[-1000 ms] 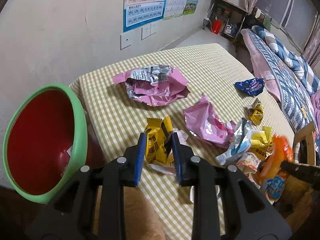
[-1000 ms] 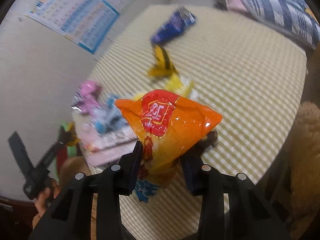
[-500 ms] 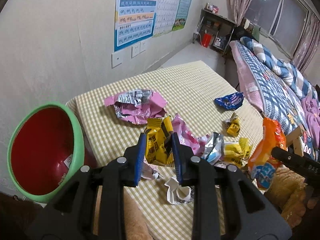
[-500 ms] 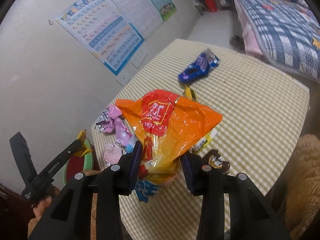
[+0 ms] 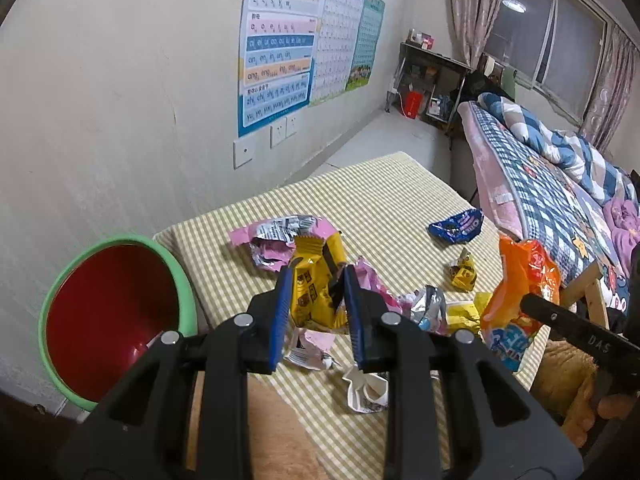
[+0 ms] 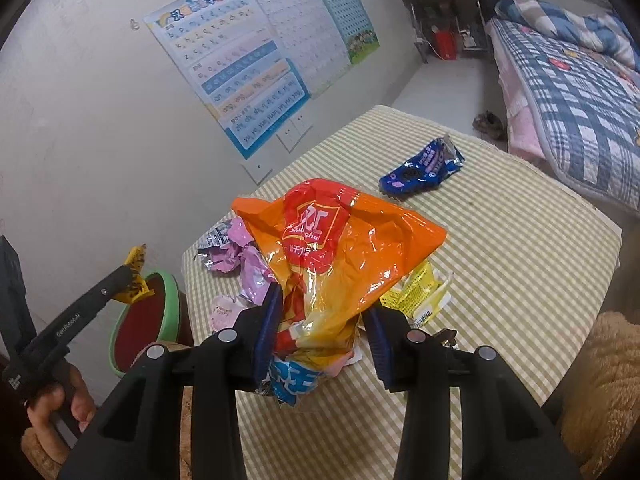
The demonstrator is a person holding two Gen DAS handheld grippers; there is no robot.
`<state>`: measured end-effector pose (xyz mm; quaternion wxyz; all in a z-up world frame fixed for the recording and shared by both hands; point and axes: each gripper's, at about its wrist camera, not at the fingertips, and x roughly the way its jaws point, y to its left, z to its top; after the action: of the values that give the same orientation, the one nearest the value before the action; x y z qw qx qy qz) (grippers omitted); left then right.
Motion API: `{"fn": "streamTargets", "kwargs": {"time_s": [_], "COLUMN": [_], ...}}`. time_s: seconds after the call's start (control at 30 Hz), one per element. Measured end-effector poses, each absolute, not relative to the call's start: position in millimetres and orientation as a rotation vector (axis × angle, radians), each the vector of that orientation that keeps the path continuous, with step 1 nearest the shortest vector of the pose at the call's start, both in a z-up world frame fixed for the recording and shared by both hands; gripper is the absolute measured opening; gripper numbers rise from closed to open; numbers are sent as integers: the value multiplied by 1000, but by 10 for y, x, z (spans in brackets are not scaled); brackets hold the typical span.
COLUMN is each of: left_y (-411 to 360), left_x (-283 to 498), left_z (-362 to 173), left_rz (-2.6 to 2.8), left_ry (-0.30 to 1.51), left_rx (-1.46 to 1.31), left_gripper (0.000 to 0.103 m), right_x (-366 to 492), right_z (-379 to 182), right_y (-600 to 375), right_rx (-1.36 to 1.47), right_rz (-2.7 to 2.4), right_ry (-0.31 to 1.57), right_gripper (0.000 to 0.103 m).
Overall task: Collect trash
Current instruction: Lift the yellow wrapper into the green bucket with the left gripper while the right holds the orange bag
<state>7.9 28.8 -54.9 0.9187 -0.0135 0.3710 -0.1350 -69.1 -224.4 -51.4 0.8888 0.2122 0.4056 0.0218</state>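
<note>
My left gripper (image 5: 316, 280) is shut on a yellow snack wrapper (image 5: 314, 290) and holds it above the checked table (image 5: 384, 200). In the right wrist view that wrapper (image 6: 136, 280) hangs over the red bin with a green rim (image 6: 148, 320). My right gripper (image 6: 324, 312) is shut on a large orange snack bag (image 6: 340, 248), lifted off the table; the same orange bag (image 5: 520, 292) shows at the right of the left wrist view. The bin (image 5: 112, 312) stands left of the table.
Loose trash lies on the table: a pink wrapper (image 5: 276, 236), a blue packet (image 5: 456, 230), a small yellow wrapper (image 5: 464, 272), a white scrap (image 5: 366, 392). A bed (image 5: 552, 168) stands at the right, a wall with posters (image 5: 280, 40) behind. A hand (image 6: 52, 408) grips the left tool.
Both grippers have risen with their wrappers still held. The table and the trash on it look farther below, and more of the wall and room shows.
</note>
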Motion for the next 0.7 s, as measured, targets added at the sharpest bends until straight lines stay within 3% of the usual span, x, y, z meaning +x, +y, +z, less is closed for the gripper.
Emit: {"fn": "streamTargets", "kwargs": {"time_s": [0.7], "left_y": [650], "left_x": [148], "left_z": [-595], "left_rz": [-222], "left_ry": [763], "left_rx": [-90], "left_gripper": [25], "right_x": [-528], "right_z": [-644], "right_y": [-1985], "right_rx": [347], "right_rz": [76], "right_ry": [862], "right_gripper": [41]}}
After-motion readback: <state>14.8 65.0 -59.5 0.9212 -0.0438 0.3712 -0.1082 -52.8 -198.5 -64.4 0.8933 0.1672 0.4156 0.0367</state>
